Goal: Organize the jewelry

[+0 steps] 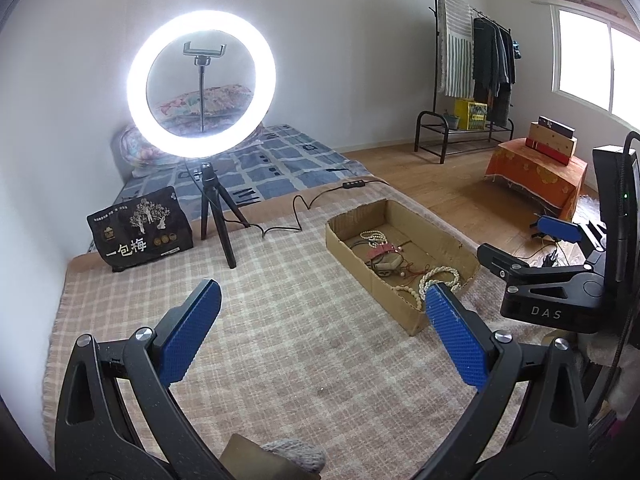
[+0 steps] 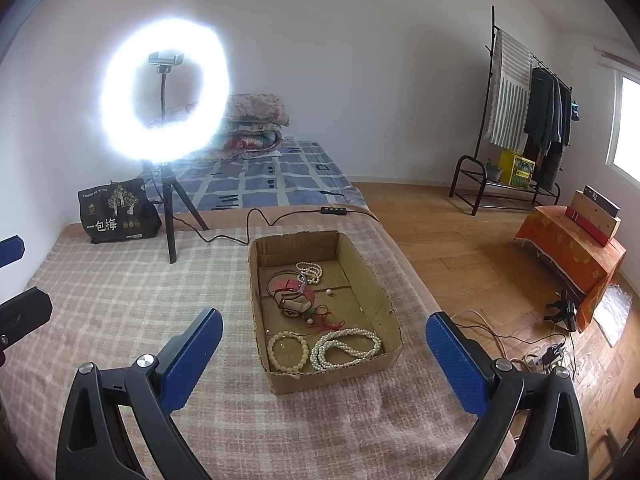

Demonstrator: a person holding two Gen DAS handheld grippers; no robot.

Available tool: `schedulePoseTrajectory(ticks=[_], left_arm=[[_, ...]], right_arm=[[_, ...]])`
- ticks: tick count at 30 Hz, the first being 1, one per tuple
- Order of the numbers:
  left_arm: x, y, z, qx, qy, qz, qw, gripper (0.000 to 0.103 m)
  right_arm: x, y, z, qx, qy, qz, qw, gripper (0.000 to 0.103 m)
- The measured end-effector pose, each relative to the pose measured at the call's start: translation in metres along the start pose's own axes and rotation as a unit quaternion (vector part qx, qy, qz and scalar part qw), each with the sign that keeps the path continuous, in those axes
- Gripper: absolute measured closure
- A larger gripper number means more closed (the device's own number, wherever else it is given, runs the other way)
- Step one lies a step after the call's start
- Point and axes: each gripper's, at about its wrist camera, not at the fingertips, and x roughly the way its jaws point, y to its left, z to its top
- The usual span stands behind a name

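Lying in a shallow cardboard box [image 2: 362,258] on the checked blanket [image 2: 120,304], the jewelry sits in loose groups: a long pearl necklace [image 2: 346,348] coiled at the near right corner, a pale bead bracelet [image 2: 288,351] just beside it at its 9 o'clock, a red strap with dark bangles [image 2: 290,286] mid-box, and a smaller pearl strand [image 2: 310,272] toward the far end. A thin red cord [image 2: 330,325] trails between the strap and the near pearls.

The box's long axis runs from about 6 to 12 o'clock in the right wrist view, tilted slightly left at the far end; its near right wall is torn low, the far walls stand higher.

At the box's 10 o'clock a ring light on a tripod [image 2: 170,216] stands on the blanket, its cable [image 2: 256,216] curling past the far wall of the box. A black printed bag [image 2: 118,212] leans at 9 o'clock of the tripod.

The right gripper [image 2: 324,340] hovers over the near end of the box, jaws spread wide, holding nothing. The left gripper [image 1: 322,320] is likewise wide apart and empty, above bare blanket, the box at its 1 o'clock. Blanket lies open left of the box; its right side nears the bed edge.
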Motion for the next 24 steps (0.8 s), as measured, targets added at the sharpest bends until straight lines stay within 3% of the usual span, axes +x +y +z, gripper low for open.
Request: schedulePoseTrajectory(ticks=[24], left_arm=[[-0.0039,-0.0048,0.0044,-0.004,0.009,-0.023,0.9997,0.0]], right_arm=[[0.0007,-0.0012,0.0008,-0.006,0.002,-0.006,1.0,0.0]])
